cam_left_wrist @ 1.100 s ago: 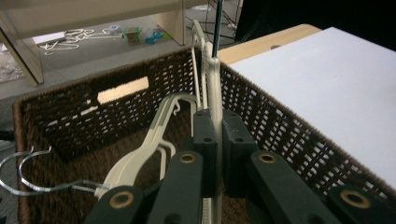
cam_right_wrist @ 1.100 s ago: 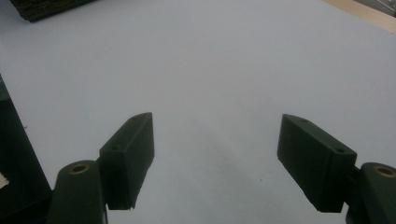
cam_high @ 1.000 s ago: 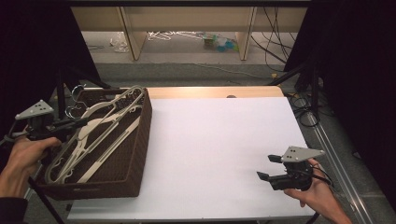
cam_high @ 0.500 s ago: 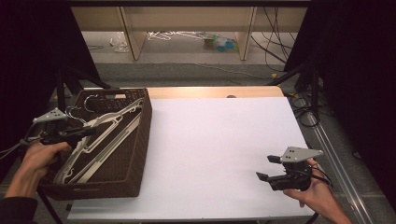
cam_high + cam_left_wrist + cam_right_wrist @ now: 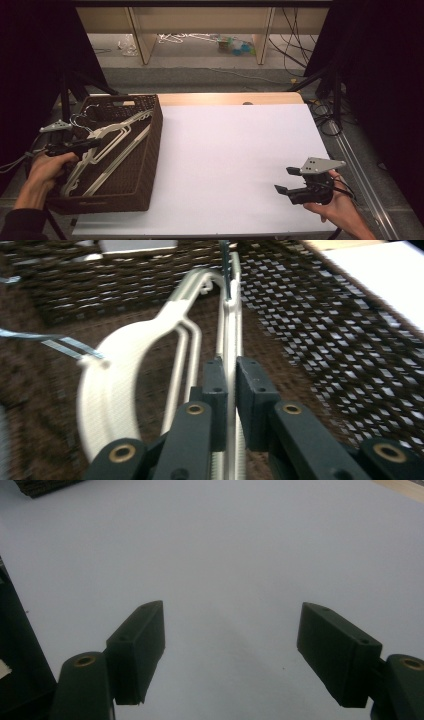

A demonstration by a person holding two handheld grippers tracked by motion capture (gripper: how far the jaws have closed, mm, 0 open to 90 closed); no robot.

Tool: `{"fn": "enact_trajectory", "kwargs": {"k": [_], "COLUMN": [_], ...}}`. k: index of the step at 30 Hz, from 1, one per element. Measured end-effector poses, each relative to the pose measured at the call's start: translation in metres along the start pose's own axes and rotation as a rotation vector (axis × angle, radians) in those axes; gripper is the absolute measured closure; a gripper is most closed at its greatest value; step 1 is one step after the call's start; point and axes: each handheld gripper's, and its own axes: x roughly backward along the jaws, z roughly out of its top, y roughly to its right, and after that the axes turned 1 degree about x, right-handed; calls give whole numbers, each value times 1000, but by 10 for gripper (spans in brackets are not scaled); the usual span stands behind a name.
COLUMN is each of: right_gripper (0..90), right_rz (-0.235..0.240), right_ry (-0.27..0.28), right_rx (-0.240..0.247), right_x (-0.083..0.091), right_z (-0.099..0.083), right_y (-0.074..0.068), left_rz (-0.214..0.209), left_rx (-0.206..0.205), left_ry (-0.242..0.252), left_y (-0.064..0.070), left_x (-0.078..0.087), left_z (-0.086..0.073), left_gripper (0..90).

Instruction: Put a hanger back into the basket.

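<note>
Jaws pinching hanger [image 5: 231, 345], basket wall [image 5: 320, 340] close

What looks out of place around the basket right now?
Nothing is spilled or damaged. The white hangers lie jumbled and overlapping in the wicker basket, one bar pinched by the left gripper. The right gripper waits open over the white table.

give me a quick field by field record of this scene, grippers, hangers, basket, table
left gripper: inside the basket, jaws shut on the straight bar of a white plastic hanger
right gripper: jaws open, holding nothing, above the near right part of the table
hangers: several white hangers piled in the basket, metal hooks toward the far end
basket: dark brown woven rectangular basket, at the table's left edge
table: white-topped table, bare wood strip along its far edge
</note>
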Motion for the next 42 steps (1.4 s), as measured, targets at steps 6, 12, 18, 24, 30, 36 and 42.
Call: {"fn": "enact_trajectory", "kwargs": {"k": [6,12,18,24,30,36,42], "right_gripper": [284,278,267,259,245,216,186], "right_rz": [4,-1,-7,-15,-22,-52,-61], "right_ry": [-4,3,11,34,76,103,152], "right_rx": [-7,-12,-21,-43,-77,-128,-166], "right_x": [-1,-2,-5,-5,-5,-4,-2], "right_z": [0,0,0,-1,-2,-3,-2], "right_y": [-1,0,0,1,4,5,5], "left_rz": [103,176,126,67,12,-57,-122], "left_rx": [-44,-40,-64,-102,-128,-143,-169], "left_ry": [-35,3,81,137,198,215,270], "left_y": [0,2,31,67,106,138,174], "left_x": [3,13,22,26,27,21,16], "left_z": [0,0,5,9,8,2,-7], "left_gripper": [779,632,491,392,303,240,199]}}
